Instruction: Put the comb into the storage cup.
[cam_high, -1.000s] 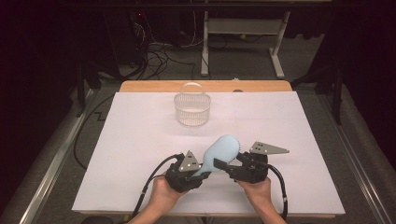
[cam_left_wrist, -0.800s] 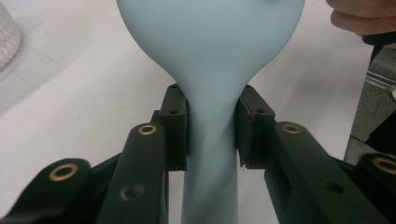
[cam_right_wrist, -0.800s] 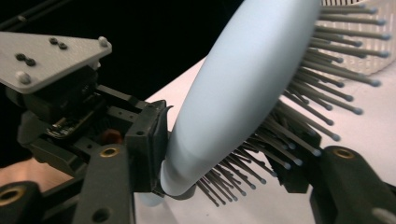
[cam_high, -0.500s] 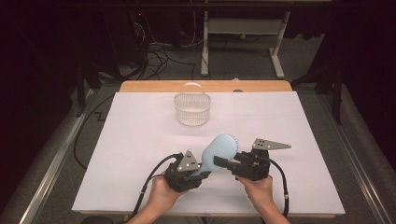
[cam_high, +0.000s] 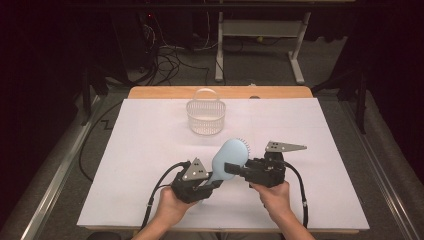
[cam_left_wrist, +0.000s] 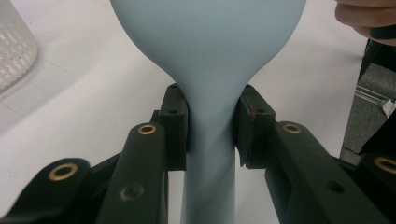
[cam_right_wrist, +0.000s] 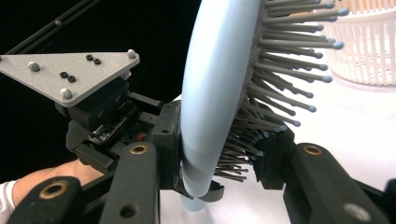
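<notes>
From where I stand, the left tool (cam_high: 212, 184) sits low over the near part of the white table (cam_high: 125, 165), held up in the person's left hand (cam_high: 167, 210). Its two black jaws are clamped on the narrow neck of a pale blue hairbrush (cam_high: 227, 159), just where the handle widens into the head; the left gripper view shows the pads pressed flat against both sides of that neck. The brush is held up off the table between the two tools, tilted, its head pointing away from the person and its bristles (cam_right_wrist: 275, 93) facing toward the right side. Just right of it, the right tool (cam_high: 231, 167), in the right hand (cam_high: 274, 196), has its jaws closed over the lower edge of the brush head, one jaw on the smooth back and the other pushed in among the bristles. Farther back, well apart from the brush, a white plastic basket (cam_high: 205, 116) with a handle stands upright on the table.
</notes>
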